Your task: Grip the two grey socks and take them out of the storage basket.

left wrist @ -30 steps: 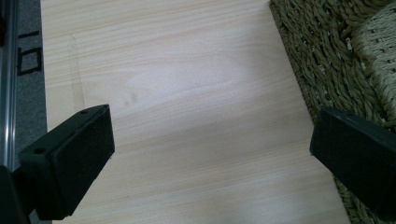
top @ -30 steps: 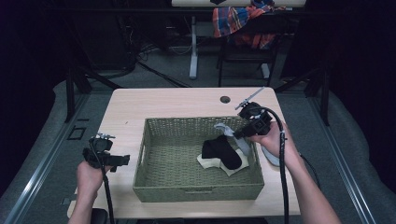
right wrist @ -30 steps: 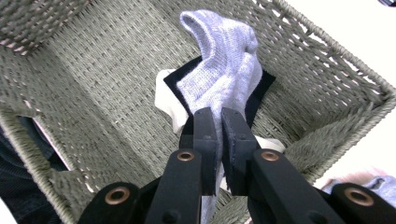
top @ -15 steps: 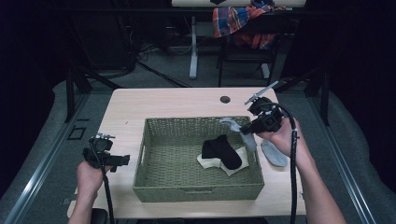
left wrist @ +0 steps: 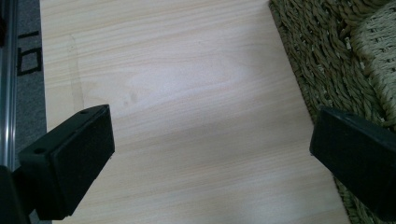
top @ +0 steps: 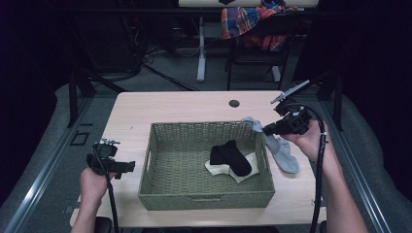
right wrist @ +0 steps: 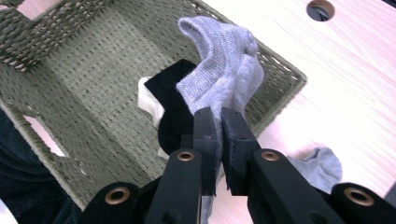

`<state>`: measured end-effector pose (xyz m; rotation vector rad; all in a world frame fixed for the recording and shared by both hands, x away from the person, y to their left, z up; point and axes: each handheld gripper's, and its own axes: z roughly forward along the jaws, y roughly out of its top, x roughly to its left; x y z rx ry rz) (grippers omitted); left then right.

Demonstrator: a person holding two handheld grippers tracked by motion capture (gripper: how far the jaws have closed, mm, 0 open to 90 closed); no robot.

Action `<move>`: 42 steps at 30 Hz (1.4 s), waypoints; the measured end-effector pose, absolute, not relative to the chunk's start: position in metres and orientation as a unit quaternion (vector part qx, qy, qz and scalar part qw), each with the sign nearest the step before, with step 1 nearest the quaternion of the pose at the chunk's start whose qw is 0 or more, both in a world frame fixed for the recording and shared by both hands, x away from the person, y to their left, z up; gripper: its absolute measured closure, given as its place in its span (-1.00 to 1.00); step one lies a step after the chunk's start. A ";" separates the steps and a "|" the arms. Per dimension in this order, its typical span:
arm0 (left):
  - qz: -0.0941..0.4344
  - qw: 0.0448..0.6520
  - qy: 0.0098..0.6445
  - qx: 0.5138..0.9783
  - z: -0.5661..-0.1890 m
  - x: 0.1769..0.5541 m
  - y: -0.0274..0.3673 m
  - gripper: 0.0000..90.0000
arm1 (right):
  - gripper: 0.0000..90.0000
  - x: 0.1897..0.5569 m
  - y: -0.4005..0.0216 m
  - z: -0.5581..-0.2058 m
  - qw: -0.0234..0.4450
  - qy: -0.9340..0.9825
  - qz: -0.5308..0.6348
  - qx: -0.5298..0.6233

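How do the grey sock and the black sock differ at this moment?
The grey sock is pinched in the right claw, lifted at the basket rim with its lower end trailing on the table; the black sock lies flat inside the basket, touched by no claw. Grey is light, black dark. Both are short socks.
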<state>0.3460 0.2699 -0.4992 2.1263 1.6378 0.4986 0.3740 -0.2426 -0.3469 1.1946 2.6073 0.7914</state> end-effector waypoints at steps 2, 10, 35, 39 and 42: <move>0.178 0.204 0.588 0.762 -0.499 0.346 0.270 -1.00 | 0.90 0.374 -0.245 -0.347 0.084 0.872 0.265 0.402; 0.177 0.205 0.587 0.763 -0.499 0.346 0.270 -1.00 | 0.90 0.378 -0.267 -0.348 0.094 0.860 0.259 0.428; 0.178 0.204 0.588 0.763 -0.499 0.346 0.270 -1.00 | 0.90 0.405 -0.338 -0.387 0.082 0.815 0.241 0.520; 0.177 0.204 0.588 0.763 -0.499 0.346 0.270 -1.00 | 0.90 0.411 -0.345 -0.400 0.073 0.814 0.226 0.530; 0.177 0.205 0.588 0.762 -0.499 0.346 0.270 -1.00 | 0.90 0.413 -0.347 -0.404 0.070 0.816 0.217 0.531</move>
